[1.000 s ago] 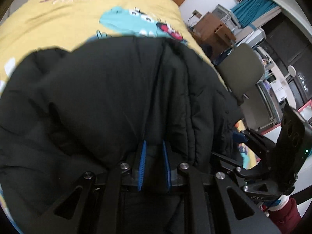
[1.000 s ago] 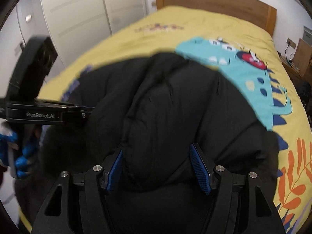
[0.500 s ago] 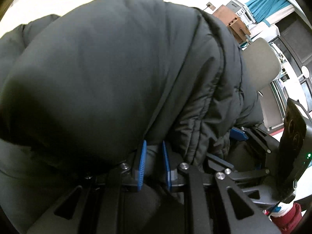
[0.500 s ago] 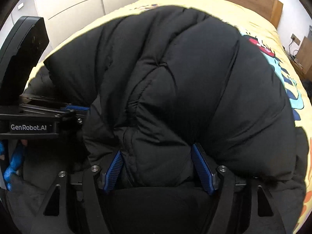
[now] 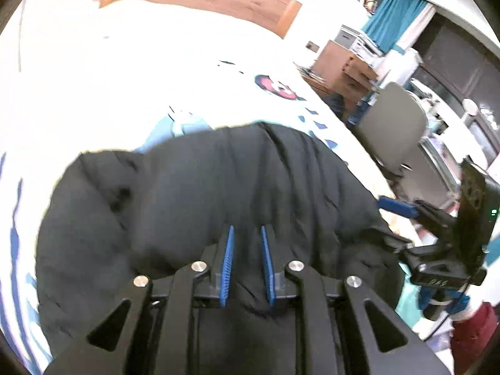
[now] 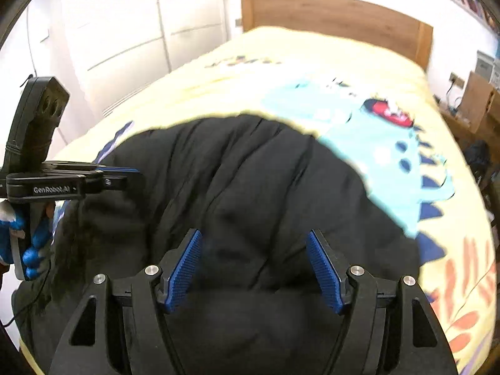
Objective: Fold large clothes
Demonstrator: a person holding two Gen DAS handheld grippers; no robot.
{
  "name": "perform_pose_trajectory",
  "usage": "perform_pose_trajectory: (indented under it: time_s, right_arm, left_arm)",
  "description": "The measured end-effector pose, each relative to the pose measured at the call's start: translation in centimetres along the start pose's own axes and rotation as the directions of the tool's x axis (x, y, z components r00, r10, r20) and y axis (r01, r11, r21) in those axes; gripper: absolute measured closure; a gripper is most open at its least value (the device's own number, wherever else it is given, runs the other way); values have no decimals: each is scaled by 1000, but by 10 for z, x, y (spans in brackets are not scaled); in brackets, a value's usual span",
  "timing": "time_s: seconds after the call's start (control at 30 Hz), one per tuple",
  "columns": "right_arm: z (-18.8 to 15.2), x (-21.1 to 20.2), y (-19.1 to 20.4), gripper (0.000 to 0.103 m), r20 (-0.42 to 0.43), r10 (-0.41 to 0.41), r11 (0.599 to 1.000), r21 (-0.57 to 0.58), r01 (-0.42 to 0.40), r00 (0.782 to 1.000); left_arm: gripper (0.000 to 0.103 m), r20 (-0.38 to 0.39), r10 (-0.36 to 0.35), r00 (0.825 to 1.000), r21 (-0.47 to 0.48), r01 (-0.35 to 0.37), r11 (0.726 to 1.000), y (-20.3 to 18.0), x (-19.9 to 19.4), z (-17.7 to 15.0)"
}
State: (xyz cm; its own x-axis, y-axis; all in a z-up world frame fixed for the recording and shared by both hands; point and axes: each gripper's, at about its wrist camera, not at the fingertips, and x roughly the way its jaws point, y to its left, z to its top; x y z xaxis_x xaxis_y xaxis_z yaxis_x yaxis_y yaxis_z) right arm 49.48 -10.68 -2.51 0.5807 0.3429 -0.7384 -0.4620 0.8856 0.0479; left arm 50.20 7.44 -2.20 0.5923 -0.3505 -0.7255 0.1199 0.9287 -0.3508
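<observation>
A black puffer jacket [image 5: 193, 193] lies folded on the bed; it also fills the right wrist view [image 6: 250, 181]. My left gripper [image 5: 247, 234] has its blue pads close together with a narrow gap, over the jacket's near edge; a fold of fabric sits between the pad bases. My right gripper [image 6: 253, 243] is open, pads wide apart, just above the jacket. The left gripper shows in the right wrist view [image 6: 118, 172] at the jacket's left edge. The right gripper shows in the left wrist view [image 5: 397, 206] at the jacket's right edge.
The bed [image 6: 312, 72] has a yellow cover with a teal dinosaur print and a wooden headboard [image 6: 337, 15]. White wardrobe doors [image 6: 125, 40] stand left. A grey chair [image 5: 393, 122] and a wooden cabinet [image 5: 343, 68] stand right of the bed.
The lifted jacket bulk has come down flat onto the bed. My right gripper has let go of the jacket and is open above it. Both grippers have drawn back.
</observation>
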Motion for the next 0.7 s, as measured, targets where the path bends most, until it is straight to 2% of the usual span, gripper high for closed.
perform_pose_trajectory:
  time_s: [0.03,0.07,0.13,0.17,0.27,0.33,0.43,0.53,0.7]
  right_arm:
    - [6,2,-7,34,3,-24,1000,1,24,1000]
    - [9,6,-13,34,-2,-43,999,3,43,999]
    - [8,22,-27,34,-45,-82,996,25,84,996]
    - [5,31,-35,34,-67,-88,995,41,91,994]
    - [-6,61,-43,34,-130,-69,996,45,76,989]
    - [-20,73,-34,31,-160,-66,998,-6,66,985]
    - [-36,83,-29,31,-189,-71,997,-53,62,979]
    - [-48,82,-33,31,-210,-55,997,-60,43,976]
    - [-51,87,-36,31,-215,-78,996,-54,67,974]
  left_arm:
    - [75,-6,23,1000,-6,-23,1000,4,7,9]
    - [73,-20,34,999,-4,-34,999,6,11,11]
    - [73,-64,106,992,14,-105,994,12,30,17]
    - [73,-90,111,990,11,-110,994,13,41,16]
    - [73,-135,114,984,52,-108,993,5,63,5]
    - [70,-157,125,980,93,-111,989,-7,76,-2]
    - [70,-220,140,965,147,-109,983,-4,86,-35]
    - [70,-233,135,963,138,-104,985,4,91,-57]
    - [70,-228,110,968,103,-88,991,8,88,-47]
